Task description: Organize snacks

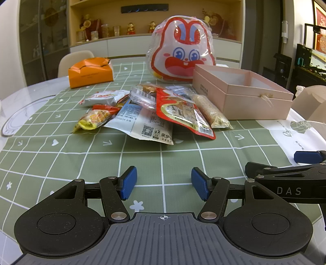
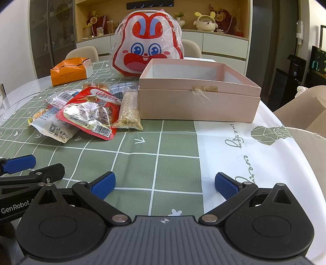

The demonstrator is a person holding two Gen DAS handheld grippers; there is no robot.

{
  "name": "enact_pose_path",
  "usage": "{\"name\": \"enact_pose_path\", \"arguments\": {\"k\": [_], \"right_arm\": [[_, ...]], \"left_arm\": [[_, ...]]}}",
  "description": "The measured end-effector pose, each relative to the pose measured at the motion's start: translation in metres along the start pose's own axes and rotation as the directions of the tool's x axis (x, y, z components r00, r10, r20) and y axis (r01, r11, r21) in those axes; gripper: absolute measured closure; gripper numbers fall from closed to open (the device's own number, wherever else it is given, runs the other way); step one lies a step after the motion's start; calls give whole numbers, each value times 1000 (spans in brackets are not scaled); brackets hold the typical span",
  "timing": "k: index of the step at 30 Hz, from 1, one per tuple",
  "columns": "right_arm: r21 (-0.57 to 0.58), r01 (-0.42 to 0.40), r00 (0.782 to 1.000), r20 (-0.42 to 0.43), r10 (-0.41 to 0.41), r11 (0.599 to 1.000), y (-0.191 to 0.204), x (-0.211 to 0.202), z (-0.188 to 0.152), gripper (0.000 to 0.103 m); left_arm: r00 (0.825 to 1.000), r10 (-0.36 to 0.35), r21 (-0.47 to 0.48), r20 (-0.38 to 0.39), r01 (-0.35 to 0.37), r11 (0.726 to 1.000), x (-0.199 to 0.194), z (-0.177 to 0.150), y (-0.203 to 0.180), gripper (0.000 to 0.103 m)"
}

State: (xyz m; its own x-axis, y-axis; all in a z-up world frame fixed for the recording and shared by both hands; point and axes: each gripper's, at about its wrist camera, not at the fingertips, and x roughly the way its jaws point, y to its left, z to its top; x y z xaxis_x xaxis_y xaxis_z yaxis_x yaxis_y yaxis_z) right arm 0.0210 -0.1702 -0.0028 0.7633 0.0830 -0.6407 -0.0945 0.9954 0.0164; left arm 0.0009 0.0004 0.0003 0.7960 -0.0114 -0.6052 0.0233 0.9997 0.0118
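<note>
Left wrist view: left gripper (image 1: 164, 182) spread wide, empty, facing the snack pile (image 1: 154, 110). Right gripper (image 2: 164, 186) likewise wide and empty; the open pink box (image 2: 198, 90) just beside the pile likely receives the snacks.

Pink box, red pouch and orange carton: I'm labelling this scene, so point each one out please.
pink box (image 2: 199, 104), right wrist view, front wall.
red pouch (image 2: 89, 114), right wrist view, clear window.
orange carton (image 1: 90, 76), left wrist view, front face.

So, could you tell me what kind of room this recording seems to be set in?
Most likely a home dining room. A table under a green checked tablecloth has pale dining chairs drawn up to it, and a built-in display shelf of ornaments lines the back wall. Loose snack packets lie beside an open pink box.
</note>
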Motion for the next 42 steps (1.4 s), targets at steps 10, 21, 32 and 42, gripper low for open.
{"name": "enact_pose_path", "arguments": {"k": [10,21,32,42], "right_arm": [[0,0,1000,0,0,1000,0,0,0,0],[0,0,1000,0,0,1000,0,0,0,0],[0,0,1000,0,0,1000,0,0,0,0],[1,0,1000,0,0,1000,0,0,0,0]], "left_arm": [[1000,0,0,0,0,1000,1,1,-1,37],[1000,0,1,0,0,1000,3,3,-1,37],[1000,0,1,0,0,1000,4,4,-2,37],[1000,0,1,0,0,1000,6,5,-2,37]]}}
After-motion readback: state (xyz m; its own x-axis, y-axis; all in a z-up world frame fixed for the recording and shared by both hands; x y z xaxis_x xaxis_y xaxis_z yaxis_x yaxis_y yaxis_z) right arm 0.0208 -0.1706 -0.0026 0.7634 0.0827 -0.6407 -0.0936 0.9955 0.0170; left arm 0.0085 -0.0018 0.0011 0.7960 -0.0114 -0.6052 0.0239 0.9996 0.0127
